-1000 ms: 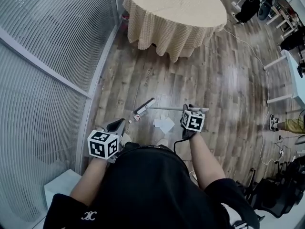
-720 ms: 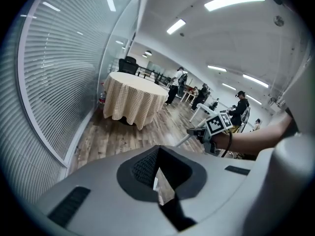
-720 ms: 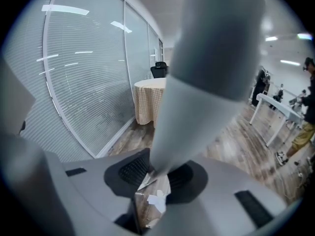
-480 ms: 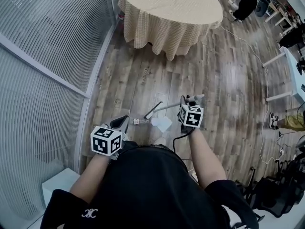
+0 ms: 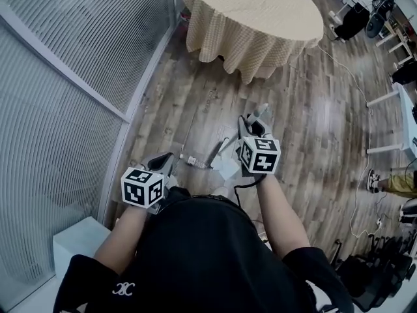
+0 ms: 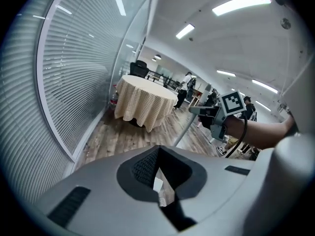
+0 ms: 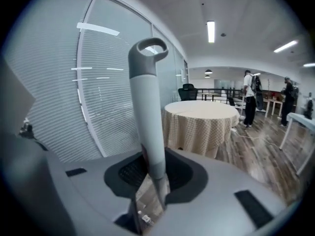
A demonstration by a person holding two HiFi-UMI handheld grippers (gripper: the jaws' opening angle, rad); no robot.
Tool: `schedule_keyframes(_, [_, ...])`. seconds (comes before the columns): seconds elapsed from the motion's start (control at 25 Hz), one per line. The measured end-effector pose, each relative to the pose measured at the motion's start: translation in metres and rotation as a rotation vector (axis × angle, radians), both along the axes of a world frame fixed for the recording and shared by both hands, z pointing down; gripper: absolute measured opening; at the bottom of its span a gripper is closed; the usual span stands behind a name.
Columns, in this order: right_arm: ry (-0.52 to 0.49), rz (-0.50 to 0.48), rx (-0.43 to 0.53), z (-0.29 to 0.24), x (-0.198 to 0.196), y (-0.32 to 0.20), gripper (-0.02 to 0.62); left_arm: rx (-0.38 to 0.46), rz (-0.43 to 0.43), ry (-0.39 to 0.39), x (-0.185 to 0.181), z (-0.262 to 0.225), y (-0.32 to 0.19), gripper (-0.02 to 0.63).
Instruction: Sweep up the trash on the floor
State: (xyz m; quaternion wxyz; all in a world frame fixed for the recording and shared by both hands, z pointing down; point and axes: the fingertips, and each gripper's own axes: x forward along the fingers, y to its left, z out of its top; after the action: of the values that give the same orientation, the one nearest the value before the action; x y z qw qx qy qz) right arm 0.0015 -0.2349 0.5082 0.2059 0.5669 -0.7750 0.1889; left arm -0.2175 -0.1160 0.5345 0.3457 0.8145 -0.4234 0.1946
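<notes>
1. Your right gripper [image 5: 250, 129] sits right of centre in the head view. Its jaws are clamped on the grey broom handle [image 7: 147, 107], and the looped top of the handle stands up above them.
2. Your left gripper [image 5: 164, 163] is at the lower left. Its jaws are drawn almost together, leaving only a thin slit. I can make out nothing pinched in it; floor and a bit of white show through the slit.
3. The trash is a white sheet of paper [image 5: 227, 169] on the wood floor, just below and left of your right gripper. A smaller scrap [image 5: 191, 160] lies further left, near the tip of your left gripper.
4. The broom's long axis runs from the handle top at upper right down to lower left. Its working end [image 5: 214, 156] comes down by the upper-left edge of the paper; whether it touches, I cannot tell.
5. The paper lies between your two grippers and is nearer the right one. So the sweep probably belongs to your right arm, drawing the low end across the paper.
6. The draped round table [image 5: 254, 12] at the top of the frame is well apart from the broom.
</notes>
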Motion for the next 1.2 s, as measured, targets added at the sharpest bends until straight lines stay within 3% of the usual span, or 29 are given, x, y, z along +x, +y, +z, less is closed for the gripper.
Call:
schedule_keyframes(0.16, [-0.053, -0.198, 0.005, -0.02, -0.047, 0.016, 0.103, -0.008, -0.038, 0.009, -0.017, 0.004, 0.002, -0.005])
schedule_keyframes(0.36, [-0.114, -0.214, -0.073, 0.006, -0.075, 0.033, 0.101, -0.014, -0.07, 0.014, -0.034, 0.008, 0.006, -0.006])
schedule_keyframes(0.56, [-0.071, -0.271, -0.167, 0.053, -0.099, 0.063, 0.101, -0.016, -0.089, 0.001, -0.046, 0.007, 0.01, -0.005])
schedule_keyframes(0.8, [0.003, -0.31, -0.194, 0.077, -0.095, 0.08, 0.101, -0.02, -0.08, -0.013, -0.046, 0.007, 0.013, -0.006])
schedule_keyframes(1.2, [0.016, -0.243, -0.108, 0.046, -0.052, 0.075, 0.101, -0.016, -0.017, -0.002, -0.016, 0.008, 0.01, -0.005])
